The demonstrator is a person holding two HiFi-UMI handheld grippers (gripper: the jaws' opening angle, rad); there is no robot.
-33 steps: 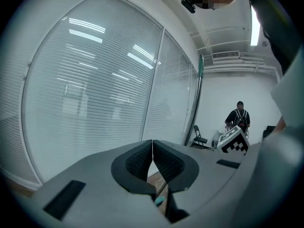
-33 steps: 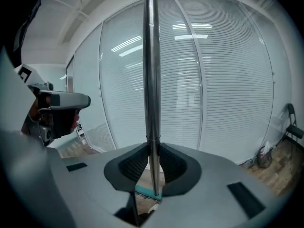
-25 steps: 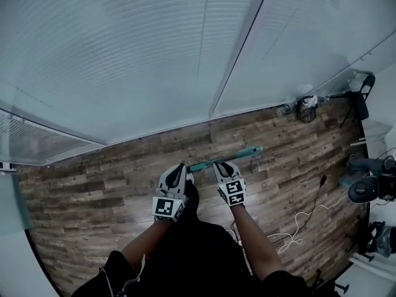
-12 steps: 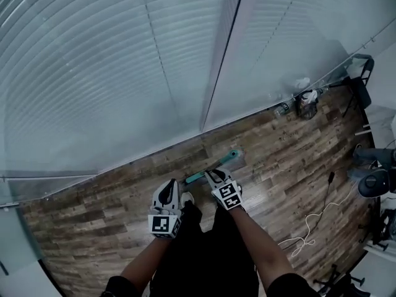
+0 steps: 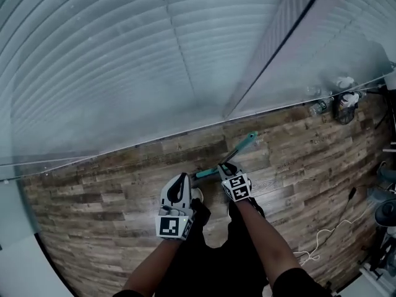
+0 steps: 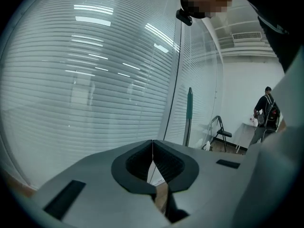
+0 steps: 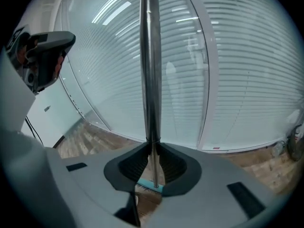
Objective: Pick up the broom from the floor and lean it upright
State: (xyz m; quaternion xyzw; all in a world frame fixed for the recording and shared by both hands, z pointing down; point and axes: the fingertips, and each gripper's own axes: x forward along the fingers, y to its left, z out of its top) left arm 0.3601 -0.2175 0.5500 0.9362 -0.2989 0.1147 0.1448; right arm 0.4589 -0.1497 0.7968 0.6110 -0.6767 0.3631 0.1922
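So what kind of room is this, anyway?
Most likely an office or lab room: glass partition walls fitted with horizontal blinds, a wood-plank floor, and a folding chair standing near the far white wall.

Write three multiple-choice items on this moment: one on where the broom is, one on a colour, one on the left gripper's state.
1. Where is the broom's pole?
A) lying flat, untouched
B) between the jaws of the right gripper
C) hung on a hook

2. What colour is the grip at the pole's upper end?
A) red
B) yellow
C) teal

3. How do the jaws of the left gripper stand?
A) together, empty
B) wide apart
C) clamped on the pole

Answers:
1. B: the right gripper view shows the pole pinched between its pads.
2. C: the left gripper view shows a teal sleeve there.
3. A: its pads meet with nothing between them.
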